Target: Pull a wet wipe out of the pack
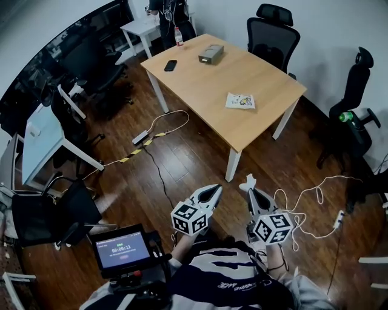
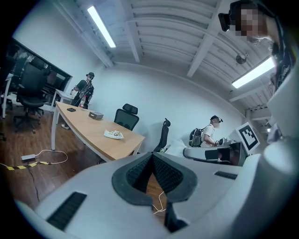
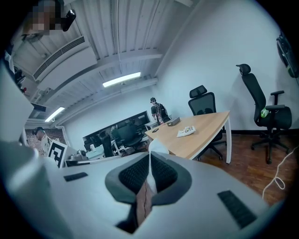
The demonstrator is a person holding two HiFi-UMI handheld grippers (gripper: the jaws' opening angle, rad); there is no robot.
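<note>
The wet wipe pack (image 1: 240,100) lies flat on the wooden table (image 1: 206,85), near its right front corner, far from both grippers. It also shows as a small pale pack (image 2: 113,134) in the left gripper view and as the same pack (image 3: 186,131) in the right gripper view. Both grippers hover over the floor, close to my body. My right gripper (image 1: 250,192) is shut on a white wet wipe (image 1: 247,181), whose crumpled end (image 3: 156,147) sticks out past the tips. My left gripper (image 1: 216,189) is shut with nothing in it, its tips (image 2: 152,155) touching.
On the table's far end lie a grey box (image 1: 211,53) and a black phone (image 1: 171,65). Office chairs (image 1: 273,33) stand behind and right of it. Cables (image 1: 162,124) trail over the wood floor. A screen device (image 1: 123,249) sits at my lower left. A person (image 1: 173,12) stands at the far desk.
</note>
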